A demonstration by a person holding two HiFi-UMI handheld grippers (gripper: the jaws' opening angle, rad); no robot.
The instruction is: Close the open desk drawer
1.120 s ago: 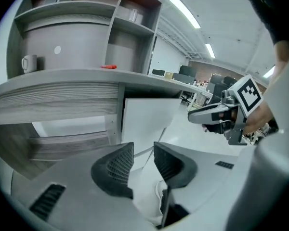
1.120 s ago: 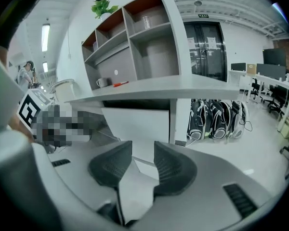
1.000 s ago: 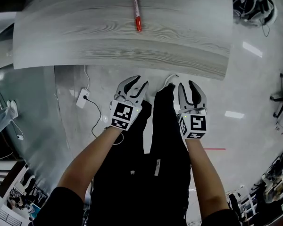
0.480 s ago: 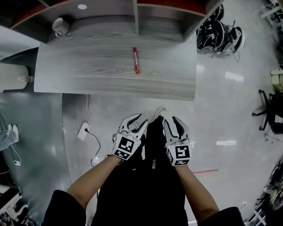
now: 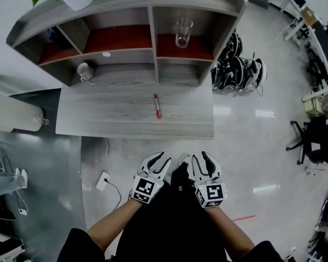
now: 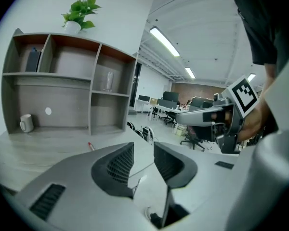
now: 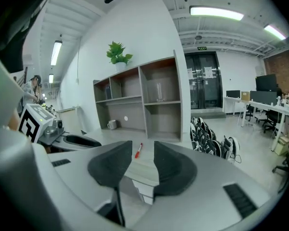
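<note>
- Hovering side by side close to the person's body, the left hand-held gripper (image 5: 160, 158) and the right hand-held gripper (image 5: 201, 156) are well short of the surface (image 5: 115, 113).
- Both pairs of jaws are slightly spread, with nothing between them.
- Red pen (image 5: 157, 106): lying on the surface.
- Drawer (image 7: 143, 190): under the surface's front edge in the right gripper view; open or closed cannot be told.
</note>
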